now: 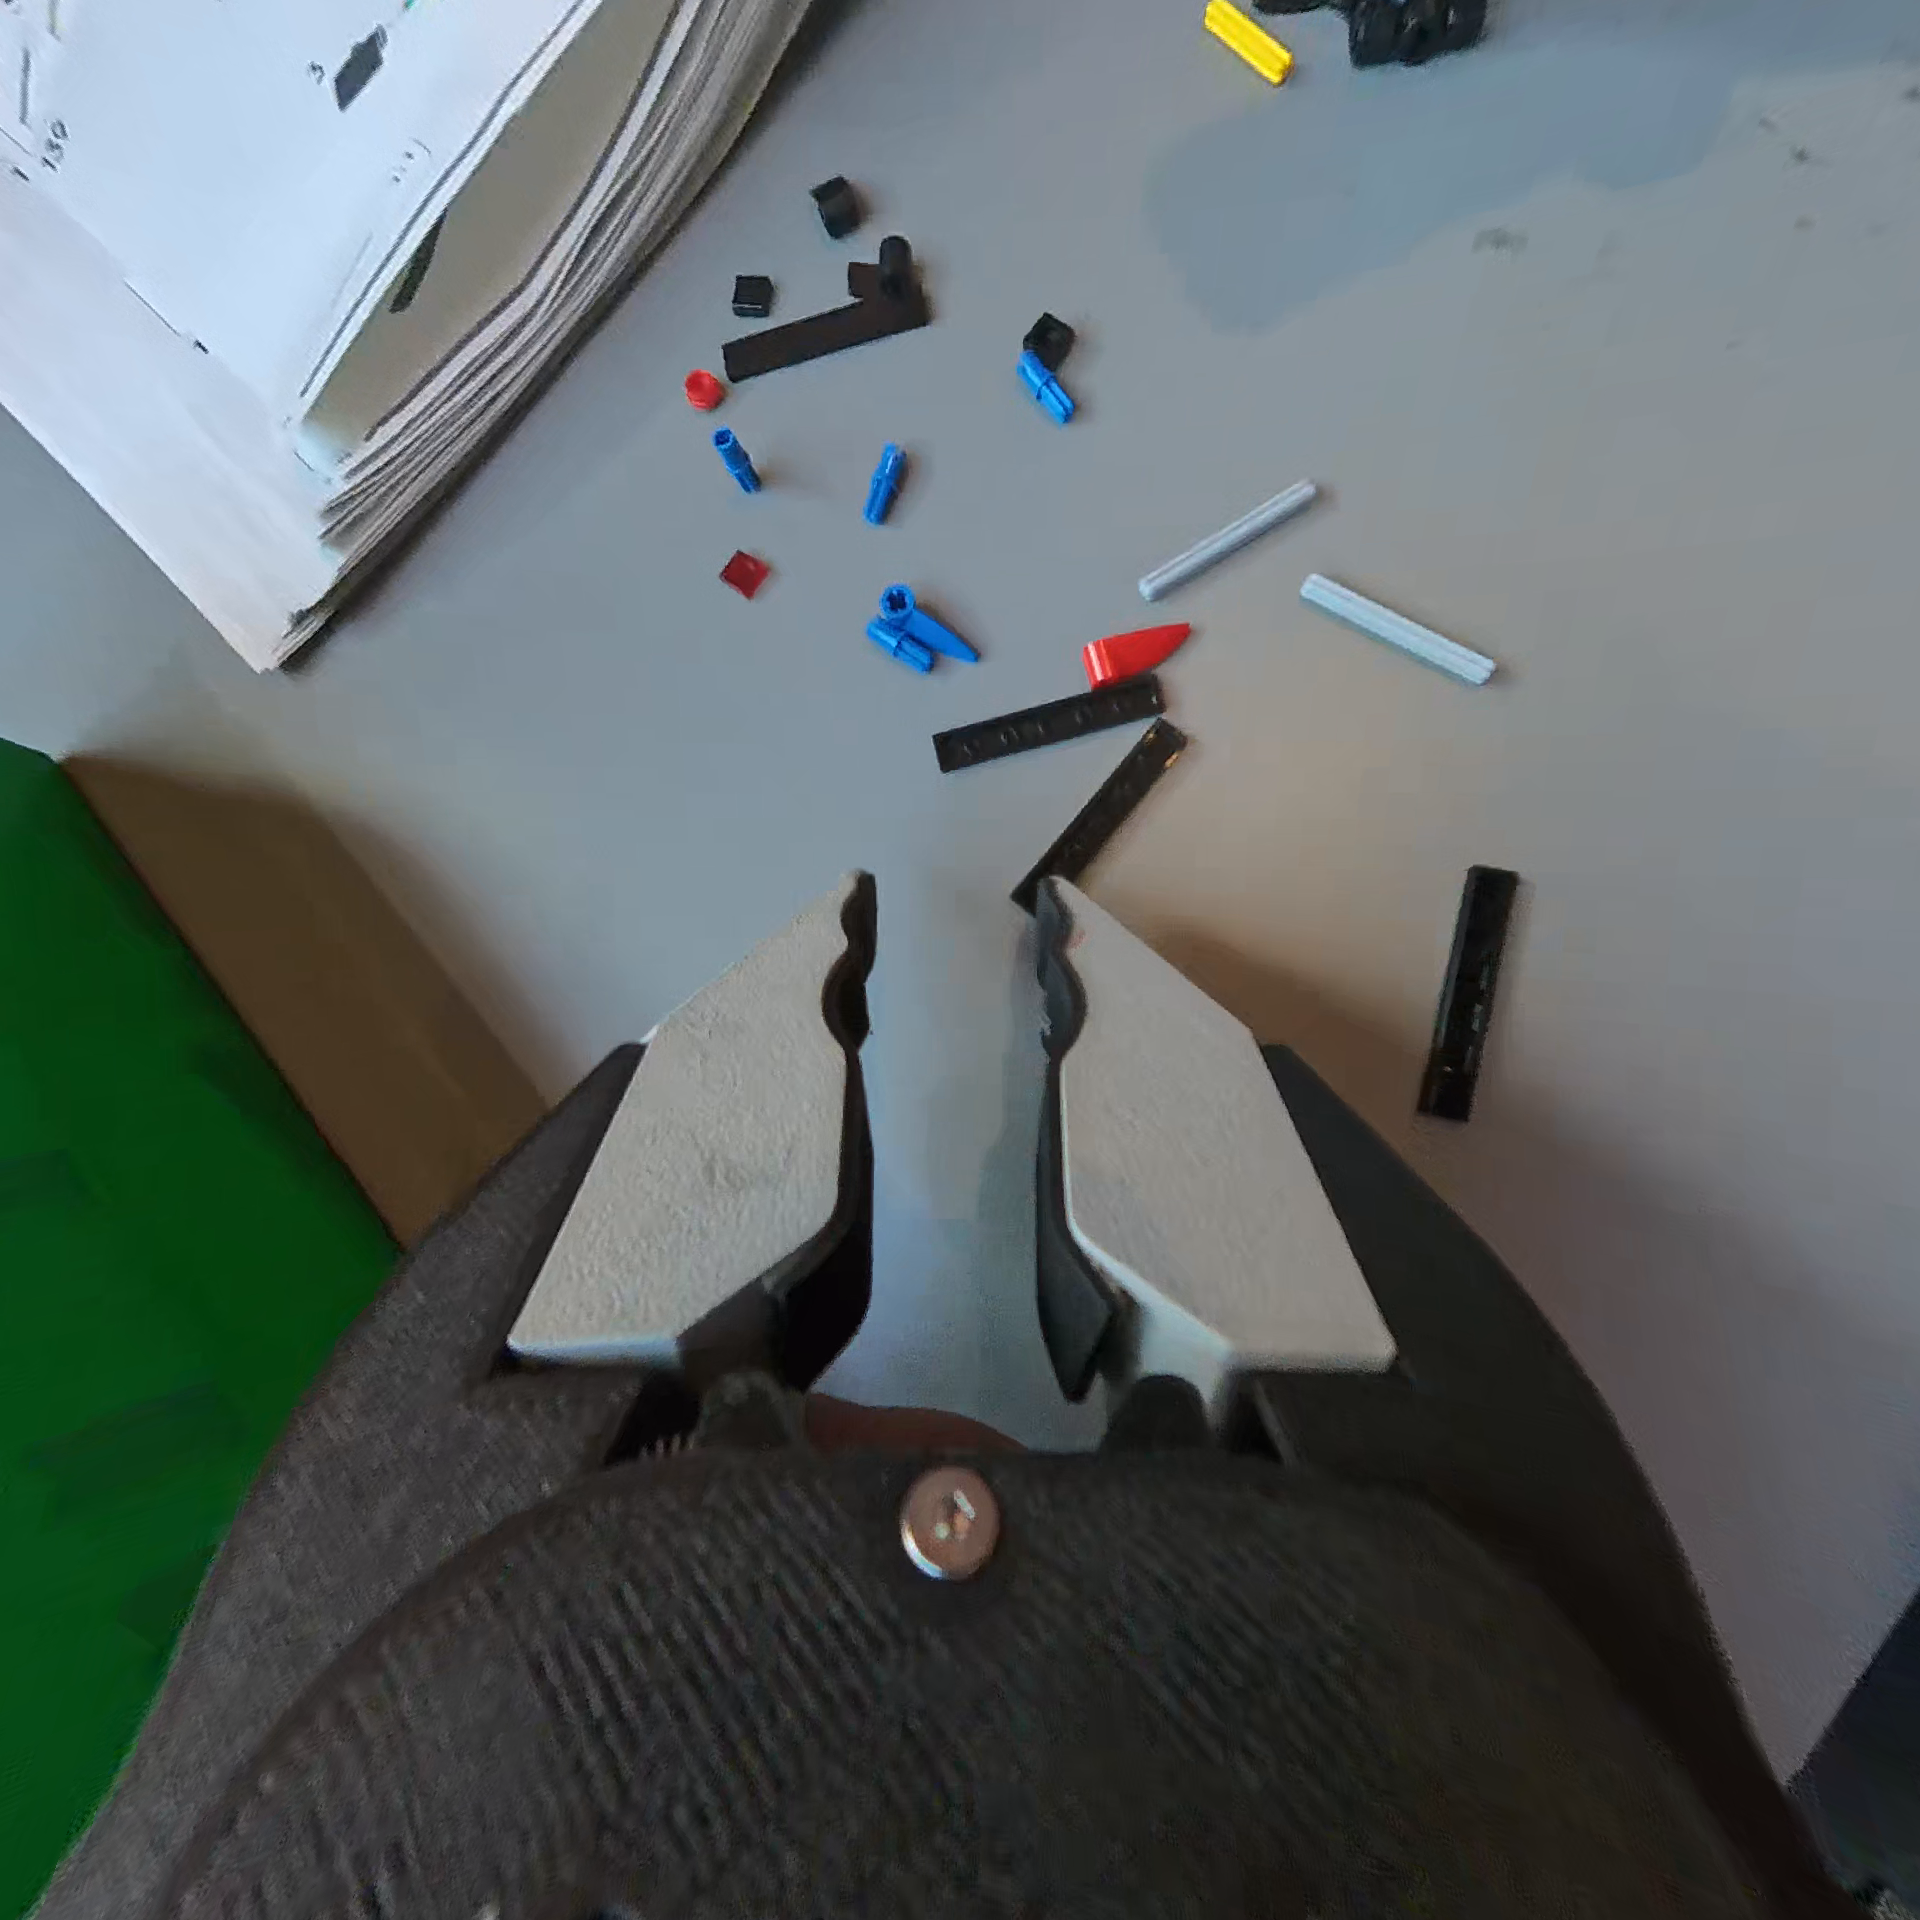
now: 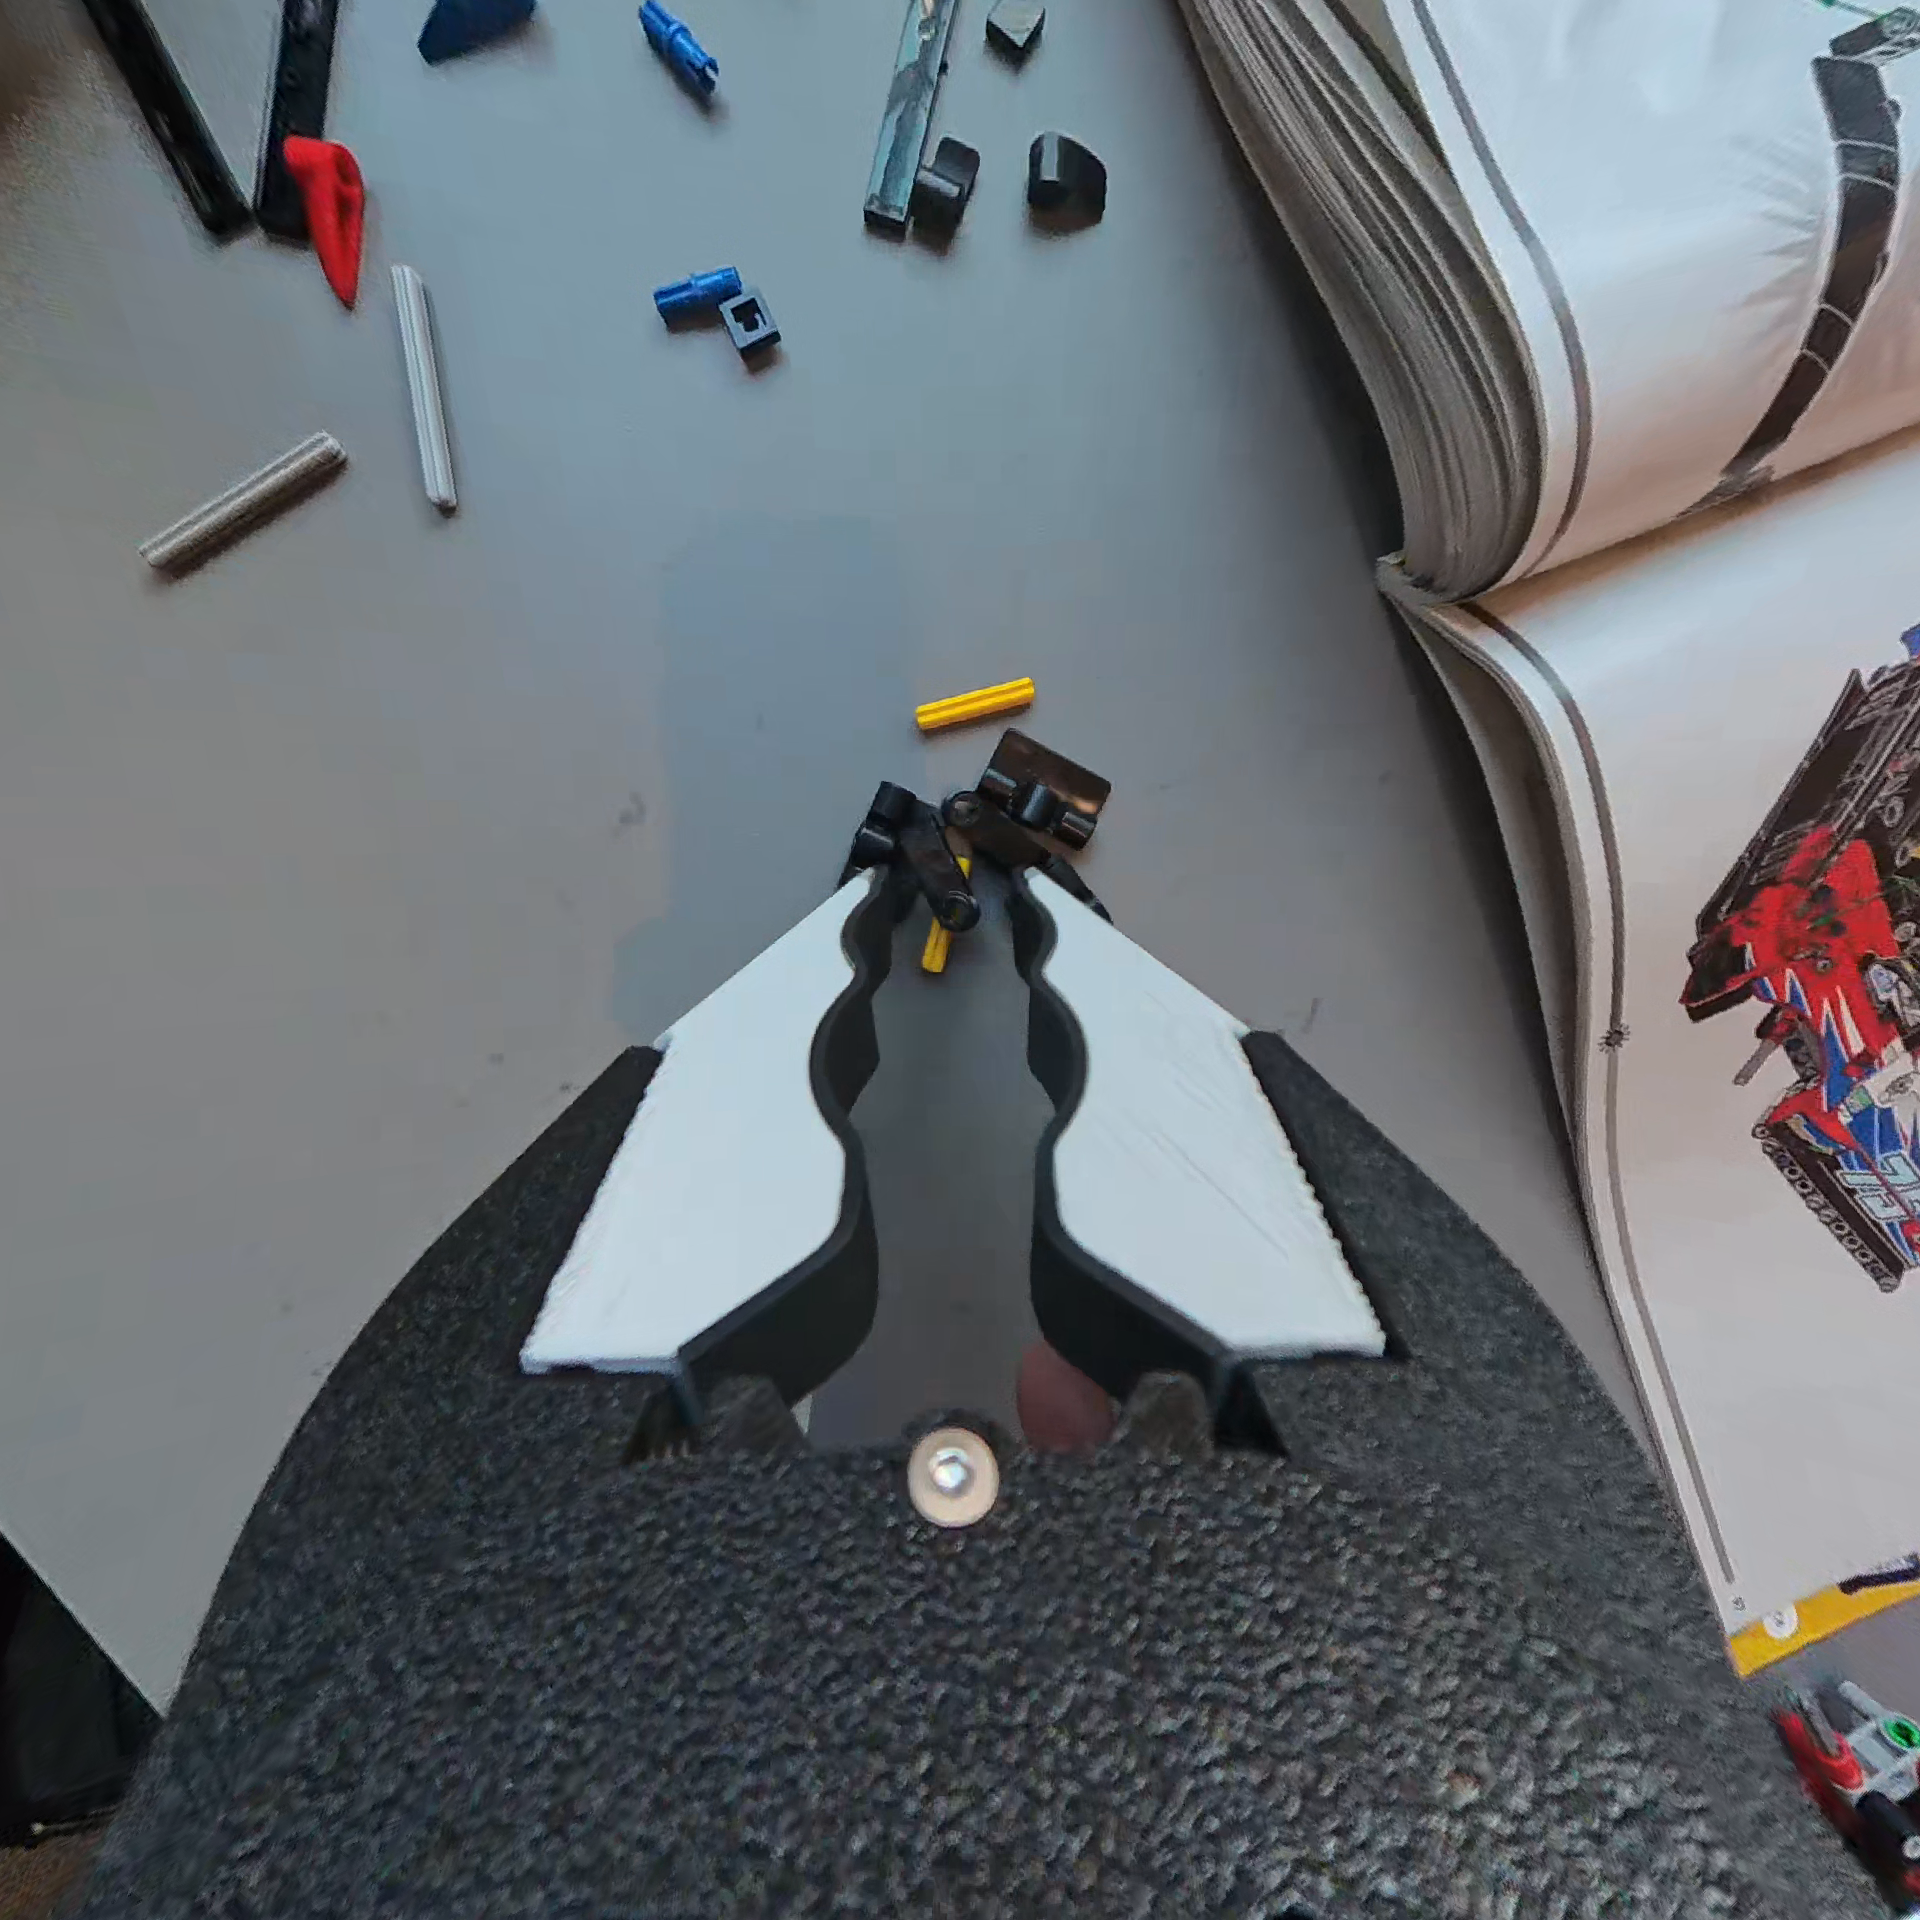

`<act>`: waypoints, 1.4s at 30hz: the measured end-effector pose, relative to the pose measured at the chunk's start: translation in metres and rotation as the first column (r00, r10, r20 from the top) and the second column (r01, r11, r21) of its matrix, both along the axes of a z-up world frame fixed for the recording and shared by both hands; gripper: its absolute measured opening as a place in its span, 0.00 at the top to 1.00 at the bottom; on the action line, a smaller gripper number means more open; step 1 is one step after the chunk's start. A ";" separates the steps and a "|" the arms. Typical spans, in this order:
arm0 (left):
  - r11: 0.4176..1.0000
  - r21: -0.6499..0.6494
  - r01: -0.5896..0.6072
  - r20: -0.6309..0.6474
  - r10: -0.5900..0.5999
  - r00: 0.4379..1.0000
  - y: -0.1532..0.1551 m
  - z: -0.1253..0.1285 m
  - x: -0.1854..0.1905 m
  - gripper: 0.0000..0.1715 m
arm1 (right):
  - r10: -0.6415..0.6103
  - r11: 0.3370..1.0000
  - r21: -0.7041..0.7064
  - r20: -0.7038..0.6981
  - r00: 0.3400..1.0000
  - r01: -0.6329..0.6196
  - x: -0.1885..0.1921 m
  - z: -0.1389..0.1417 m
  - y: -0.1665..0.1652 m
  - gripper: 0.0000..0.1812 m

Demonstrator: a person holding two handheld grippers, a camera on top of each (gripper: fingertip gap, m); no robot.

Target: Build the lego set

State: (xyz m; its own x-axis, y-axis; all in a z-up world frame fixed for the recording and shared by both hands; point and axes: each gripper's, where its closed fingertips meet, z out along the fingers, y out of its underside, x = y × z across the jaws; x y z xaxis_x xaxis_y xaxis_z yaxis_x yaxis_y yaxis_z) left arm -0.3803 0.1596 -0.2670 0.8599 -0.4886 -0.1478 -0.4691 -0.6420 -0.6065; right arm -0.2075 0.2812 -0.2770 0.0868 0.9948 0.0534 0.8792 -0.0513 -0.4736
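The right gripper [image 2: 948, 883] stands spread, its tips flanking but not pinching the small black assembly [image 2: 977, 836] with its yellow pin, and a loose yellow axle [image 2: 974, 704] lies just past it at 12 o'clock, the open instruction book [image 2: 1621, 436] off at 2 o'clock. The left gripper [image 1: 948, 894] is likewise spread and empty over the grey table [image 1: 1558, 364], a black strip [image 1: 1107, 810] by its right tip, then blue pins [image 1: 885, 483] and two grey axles [image 1: 1226, 540] scattered toward 12 o'clock

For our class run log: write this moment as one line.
left gripper: open, empty, over table | right gripper: open around black assembly | yellow axle: loose beyond
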 end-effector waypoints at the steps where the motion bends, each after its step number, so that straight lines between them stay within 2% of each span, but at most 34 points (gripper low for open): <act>1: 1.000 0.010 -0.007 0.008 0.007 1.000 0.000 0.001 0.000 0.84 | -0.001 1.000 0.005 -0.008 1.000 0.001 -0.001 0.002 0.000 0.88; 5: 0.996 0.080 -0.043 0.035 0.040 0.999 0.012 0.012 0.000 0.83 | -0.005 1.000 0.016 -0.084 0.996 0.007 -0.006 0.021 0.001 0.87; 7: 0.984 0.155 -0.086 0.074 0.075 0.994 0.030 0.027 0.003 0.83 | -0.019 0.999 0.026 -0.151 0.988 0.023 -0.011 0.034 0.004 0.87; 9: 0.962 0.245 -0.122 0.142 0.089 0.986 0.054 0.042 0.010 0.77 | -0.038 0.999 0.028 -0.215 0.976 0.045 -0.018 0.044 0.007 0.86; 11: 0.932 0.321 -0.166 0.179 0.112 0.977 0.079 0.048 0.010 0.76 | -0.063 0.996 0.040 -0.272 0.960 0.076 -0.024 0.050 0.013 0.83; 14: 0.916 0.333 -0.224 0.206 0.161 0.965 0.110 0.044 0.004 0.73 | -0.130 0.990 0.013 -0.349 0.928 0.144 -0.030 0.056 0.022 0.79; 18: 0.905 0.347 -0.248 0.260 0.161 0.952 0.130 0.046 0.004 0.73 | -0.196 0.980 -0.057 -0.456 0.868 0.191 -0.040 0.061 0.031 0.73; 22: 0.907 0.348 -0.236 0.240 0.157 0.958 0.133 0.041 -0.001 0.74 | -0.182 0.979 -0.019 -0.523 0.832 0.202 -0.052 0.061 0.040 0.73; 25: 0.926 0.294 -0.237 0.233 0.171 0.957 0.127 0.032 -0.005 0.73 | -0.150 0.983 0.010 -0.545 0.825 0.186 -0.063 0.058 0.043 0.74; 29: 0.926 0.275 -0.259 0.220 0.202 0.954 0.122 0.026 -0.015 0.74 | -0.140 0.986 0.008 -0.489 0.861 0.165 -0.066 0.041 0.044 0.76; 33: 0.949 0.211 -0.234 0.273 0.172 0.946 0.118 0.018 -0.002 0.74 | -0.172 0.975 0.058 -0.412 0.895 0.214 -0.044 0.035 0.056 0.78; 36: 0.951 0.221 -0.217 0.213 0.170 0.962 0.118 0.012 -0.003 0.74 | -0.228 0.966 0.032 -0.371 0.900 0.258 -0.019 0.038 0.059 0.80; 38: 0.951 0.229 -0.207 0.196 0.163 0.967 0.118 0.011 -0.001 0.74 | -0.248 0.967 -0.027 -0.341 0.907 0.254 -0.005 0.037 0.051 0.80; 42: 0.957 0.216 -0.196 0.199 0.153 0.968 0.116 0.008 0.004 0.74 | -0.231 0.973 -0.060 -0.294 0.927 0.223 0.015 0.029 0.027 0.86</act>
